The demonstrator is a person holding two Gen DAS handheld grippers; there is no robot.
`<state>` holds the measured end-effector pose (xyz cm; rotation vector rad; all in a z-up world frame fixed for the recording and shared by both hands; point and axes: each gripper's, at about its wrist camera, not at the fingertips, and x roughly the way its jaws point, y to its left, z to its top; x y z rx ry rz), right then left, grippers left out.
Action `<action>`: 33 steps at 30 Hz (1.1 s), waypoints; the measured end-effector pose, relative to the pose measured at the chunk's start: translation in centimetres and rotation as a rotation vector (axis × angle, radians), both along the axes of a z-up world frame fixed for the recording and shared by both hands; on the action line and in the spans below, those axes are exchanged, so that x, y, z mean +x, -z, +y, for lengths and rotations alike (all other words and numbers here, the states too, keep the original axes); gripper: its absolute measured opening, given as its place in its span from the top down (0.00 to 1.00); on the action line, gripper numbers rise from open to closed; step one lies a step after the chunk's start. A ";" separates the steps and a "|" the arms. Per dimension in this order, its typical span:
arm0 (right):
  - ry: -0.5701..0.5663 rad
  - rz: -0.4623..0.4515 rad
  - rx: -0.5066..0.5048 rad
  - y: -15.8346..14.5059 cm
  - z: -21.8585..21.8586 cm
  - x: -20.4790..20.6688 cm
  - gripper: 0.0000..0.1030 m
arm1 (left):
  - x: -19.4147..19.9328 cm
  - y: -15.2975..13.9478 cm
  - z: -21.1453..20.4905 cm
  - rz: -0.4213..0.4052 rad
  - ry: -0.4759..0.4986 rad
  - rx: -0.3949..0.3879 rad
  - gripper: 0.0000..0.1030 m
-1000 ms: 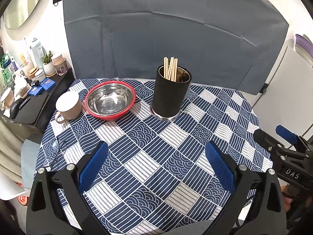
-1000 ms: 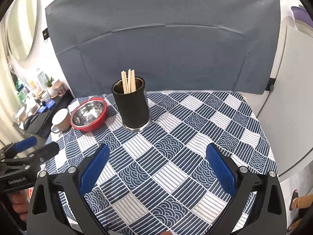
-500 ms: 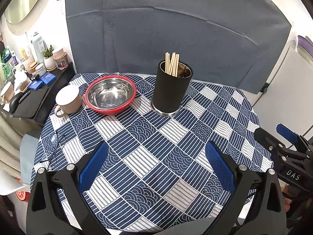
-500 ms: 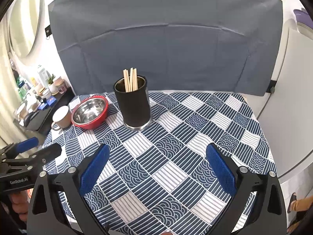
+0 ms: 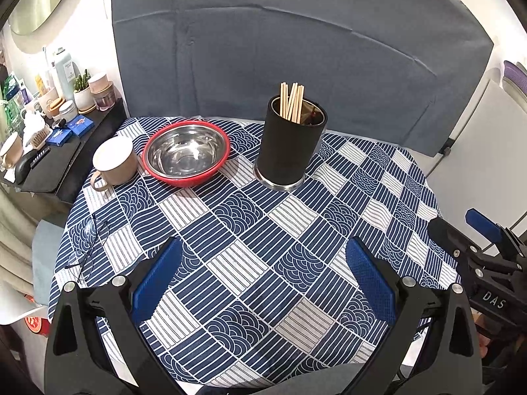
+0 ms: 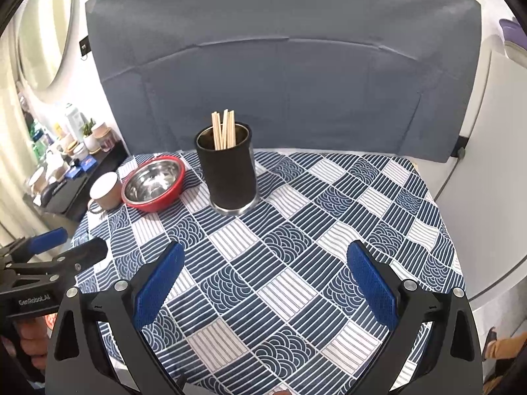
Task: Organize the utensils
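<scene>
The left gripper (image 5: 262,276) hovers over the near part of the table with its blue-padded fingers (image 5: 157,279) spread wide and nothing between them. The right gripper (image 6: 263,279) is likewise splayed and empty above the patterned tablecloth (image 6: 296,230). Well ahead of both stands a black utensil holder (image 5: 290,151) with wooden chopsticks (image 5: 291,102) upright inside; something darker sits beside them, too murky to identify. Just left of it rests a red-rimmed steel bowl (image 5: 187,154), then a beige mug (image 5: 113,161). Eyeglasses (image 5: 89,247) lie near the cloth's left edge.
</scene>
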<state>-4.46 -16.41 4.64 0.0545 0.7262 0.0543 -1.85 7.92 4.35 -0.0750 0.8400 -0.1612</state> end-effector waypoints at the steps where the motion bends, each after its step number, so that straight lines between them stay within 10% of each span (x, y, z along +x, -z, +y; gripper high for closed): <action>1: -0.003 0.000 -0.002 0.0 0.1 -0.1 0.08 | 0.0 0.0 0.0 0.000 -0.003 0.000 0.06; 33: 0.020 0.016 0.010 0.2 0.0 0.8 0.08 | 0.4 0.0 -0.1 -0.006 0.000 0.026 0.06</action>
